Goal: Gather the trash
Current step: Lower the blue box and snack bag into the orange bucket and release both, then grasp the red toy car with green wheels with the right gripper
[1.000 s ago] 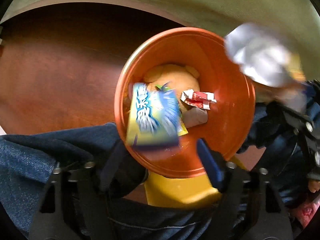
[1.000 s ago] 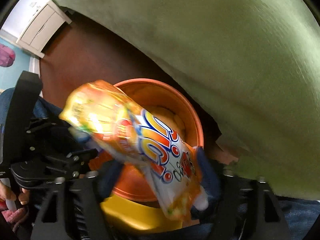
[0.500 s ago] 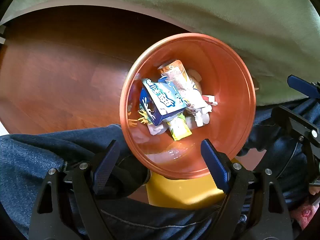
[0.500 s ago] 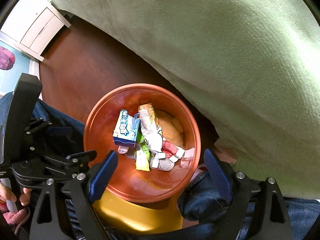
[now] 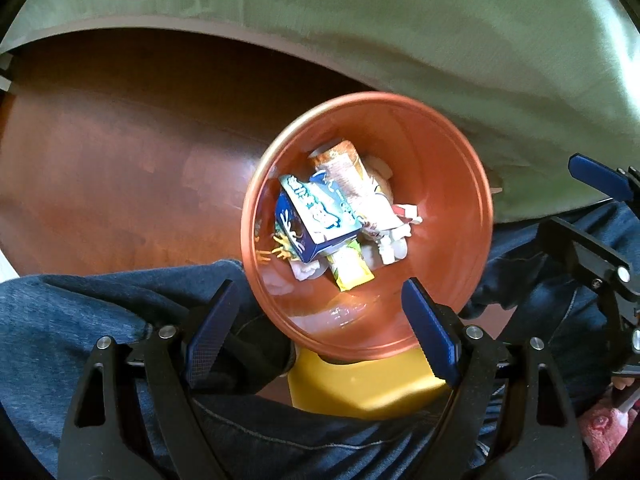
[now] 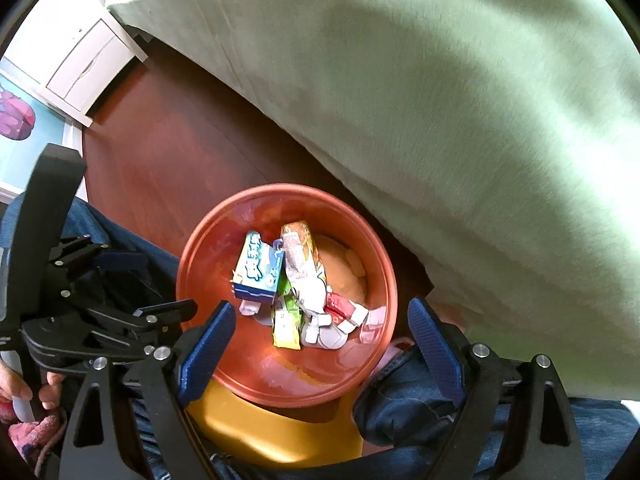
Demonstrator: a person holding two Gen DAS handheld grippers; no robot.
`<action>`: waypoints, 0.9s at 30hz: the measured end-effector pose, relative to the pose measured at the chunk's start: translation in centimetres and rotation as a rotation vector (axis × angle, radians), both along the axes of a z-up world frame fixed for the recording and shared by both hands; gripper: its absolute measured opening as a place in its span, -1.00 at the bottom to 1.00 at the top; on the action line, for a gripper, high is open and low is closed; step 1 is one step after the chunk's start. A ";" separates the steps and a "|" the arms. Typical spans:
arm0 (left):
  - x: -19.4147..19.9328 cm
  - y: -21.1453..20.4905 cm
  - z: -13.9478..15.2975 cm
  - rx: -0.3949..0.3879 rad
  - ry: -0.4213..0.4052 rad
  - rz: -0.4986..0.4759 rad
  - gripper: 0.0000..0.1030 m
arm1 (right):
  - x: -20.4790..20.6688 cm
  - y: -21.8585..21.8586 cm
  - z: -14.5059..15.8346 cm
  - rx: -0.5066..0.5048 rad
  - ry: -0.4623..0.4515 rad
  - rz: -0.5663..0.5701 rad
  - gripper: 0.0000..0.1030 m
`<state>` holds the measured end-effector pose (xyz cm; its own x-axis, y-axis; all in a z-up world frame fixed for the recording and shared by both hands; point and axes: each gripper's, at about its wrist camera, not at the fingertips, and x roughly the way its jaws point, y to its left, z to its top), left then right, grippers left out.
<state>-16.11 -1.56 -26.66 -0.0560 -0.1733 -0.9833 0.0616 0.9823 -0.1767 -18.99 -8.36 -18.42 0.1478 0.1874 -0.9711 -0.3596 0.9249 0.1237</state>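
Observation:
An orange trash bin (image 5: 452, 216) (image 6: 372, 268) stands on the floor below both grippers. Inside lie a blue and white carton (image 5: 316, 216) (image 6: 256, 272), an orange snack pouch (image 5: 352, 176) (image 6: 304, 256), a yellow-green wrapper (image 5: 350, 268) (image 6: 286, 326) and a red and white wrapper (image 6: 340, 306). My left gripper (image 5: 320, 328) is open and empty above the bin's near rim. My right gripper (image 6: 320, 340) is open and empty above the bin too; its blue fingertip (image 5: 592, 176) shows at the right of the left wrist view.
A green sheet (image 5: 400, 20) (image 6: 460, 100) hangs over the bed edge right beside the bin. Dark wooden floor (image 5: 120, 160) lies to the left. Jeans-clad legs (image 5: 80, 320) and a yellow stool (image 5: 360, 384) are beneath the grippers. A white cabinet (image 6: 84, 68) stands far left.
A second ago the carton and the orange pouch were dropping from the grippers; now both lie in the bin. Both grippers have drawn back a little from it.

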 end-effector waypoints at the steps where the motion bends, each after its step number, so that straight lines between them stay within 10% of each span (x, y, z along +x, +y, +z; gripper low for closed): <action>1: 0.2 0.2 0.5 -0.005 -0.010 -0.002 0.57 | 0.0 0.0 0.7 0.007 -0.014 0.004 0.67; 14: 5.7 5.2 13.4 0.024 -0.436 0.130 0.58 | 6.6 -3.9 16.2 0.229 -0.343 -0.040 0.76; 27: 9.5 6.3 15.6 0.008 -0.483 0.166 0.58 | 31.9 -9.1 17.3 0.175 -0.300 -0.356 0.76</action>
